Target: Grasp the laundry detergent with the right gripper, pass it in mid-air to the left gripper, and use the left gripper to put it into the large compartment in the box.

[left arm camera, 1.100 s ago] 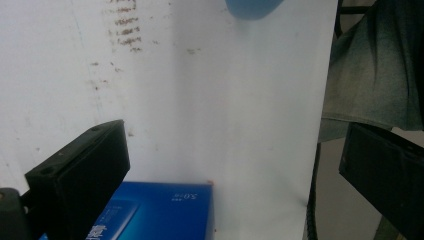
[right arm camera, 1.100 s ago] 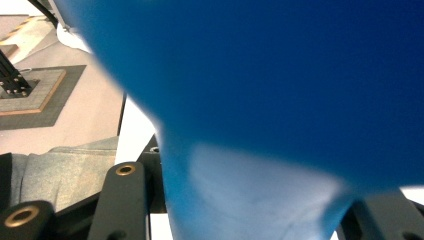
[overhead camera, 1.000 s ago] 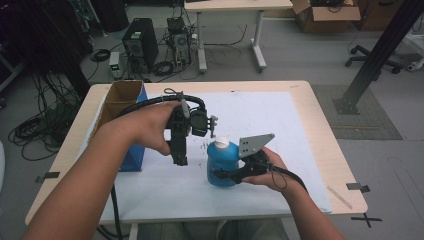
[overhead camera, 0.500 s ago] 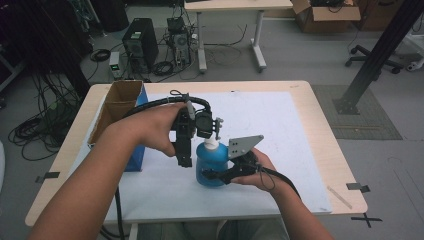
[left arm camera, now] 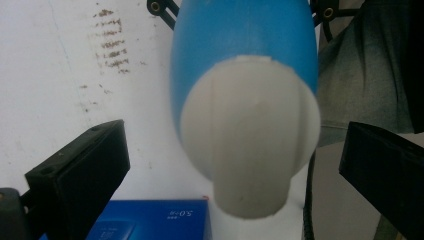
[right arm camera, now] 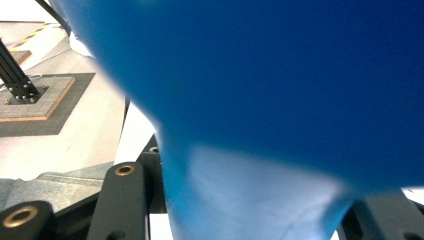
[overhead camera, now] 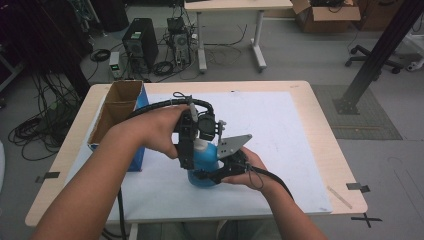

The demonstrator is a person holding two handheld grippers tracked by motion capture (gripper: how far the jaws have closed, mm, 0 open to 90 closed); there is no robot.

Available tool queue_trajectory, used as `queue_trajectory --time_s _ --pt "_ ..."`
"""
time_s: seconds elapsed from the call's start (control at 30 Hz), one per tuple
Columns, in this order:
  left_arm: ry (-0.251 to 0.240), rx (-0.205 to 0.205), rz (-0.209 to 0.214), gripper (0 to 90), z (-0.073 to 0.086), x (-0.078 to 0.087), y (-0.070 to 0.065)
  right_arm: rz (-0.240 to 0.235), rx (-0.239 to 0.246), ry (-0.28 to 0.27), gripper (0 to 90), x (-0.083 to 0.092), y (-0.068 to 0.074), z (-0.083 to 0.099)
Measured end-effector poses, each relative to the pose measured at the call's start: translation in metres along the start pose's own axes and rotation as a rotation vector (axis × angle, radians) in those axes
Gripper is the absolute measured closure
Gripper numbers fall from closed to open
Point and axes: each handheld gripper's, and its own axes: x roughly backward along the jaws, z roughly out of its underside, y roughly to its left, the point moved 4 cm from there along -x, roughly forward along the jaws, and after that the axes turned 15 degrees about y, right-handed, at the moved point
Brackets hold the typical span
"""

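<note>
Nearest me in the high view, low and just right of centre, my right gripper (overhead camera: 212, 175) pinches the blue bottle (overhead camera: 205, 162) around its body; in the right gripper view the bottle's (right arm camera: 250, 90) blue wall sits tight between the two black jaws, which are closed onto it. The bottle stands on the white mat (overhead camera: 280, 130) in the middle of the table (overhead camera: 325, 125). I cannot see inside it.

Just above, at the centre of the frame, my left gripper (overhead camera: 186, 157) points down at the bottle's top. In the left gripper view its jaws are spread wide, one at each lower corner, with the white cap (left arm camera: 250, 135) between them and untouched by either. The cap is on the bottle.

Farther off, in the upper left of the table, an open cardboard box (overhead camera: 117, 107) with a blue side lies by the mat's left edge. Its inside looks bare from here.

Beyond the table, at the top left of the frame, a computer tower (overhead camera: 140, 45) stands on the floor among cables.
</note>
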Motion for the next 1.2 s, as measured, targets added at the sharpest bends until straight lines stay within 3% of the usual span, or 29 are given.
queue_trajectory --time_s 0.47,1.2 --pt "0.002 -0.003 0.003 0.2 -0.002 -0.006 -0.002 -0.009 0.002 -0.001 45.7 -0.01 0.001 -0.012" --pt "0.021 0.003 -0.016 2.4 -0.004 -0.017 -0.008 -0.016 -0.008 0.006 45.5 -0.015 0.005 -0.015"
